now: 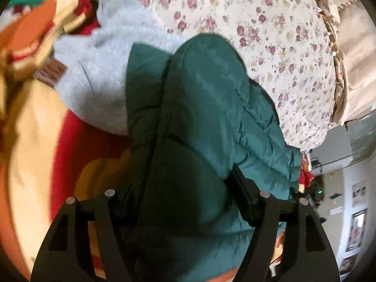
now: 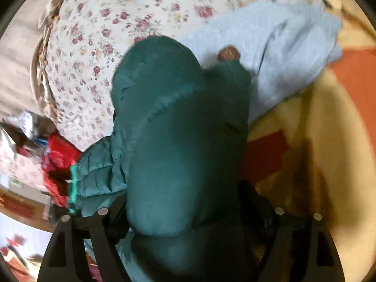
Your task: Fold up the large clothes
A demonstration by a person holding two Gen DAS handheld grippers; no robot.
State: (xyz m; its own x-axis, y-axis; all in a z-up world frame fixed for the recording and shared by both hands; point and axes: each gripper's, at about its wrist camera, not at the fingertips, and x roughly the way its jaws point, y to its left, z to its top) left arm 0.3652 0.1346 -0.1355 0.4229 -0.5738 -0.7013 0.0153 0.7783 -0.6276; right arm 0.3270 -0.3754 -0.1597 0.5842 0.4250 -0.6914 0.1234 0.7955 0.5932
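A dark green puffer jacket (image 1: 202,108) hangs bunched between my left gripper's (image 1: 185,202) black fingers (image 1: 242,197), which are shut on its thick fabric and hold it above the bed. In the right wrist view the same green jacket (image 2: 178,127) fills the centre, and my right gripper (image 2: 188,213) is shut on it too. Both pairs of fingertips are mostly buried in the padding. A teal trim strip (image 2: 74,183) shows at the jacket's left edge.
A pale blue fleece garment (image 1: 98,75) (image 2: 270,47) lies behind the jacket on a floral bedspread (image 1: 270,35) (image 2: 98,47). A red, orange and cream patterned blanket (image 1: 35,129) (image 2: 317,129) covers the near side. The bed's edge and room clutter (image 2: 54,155) lie beyond.
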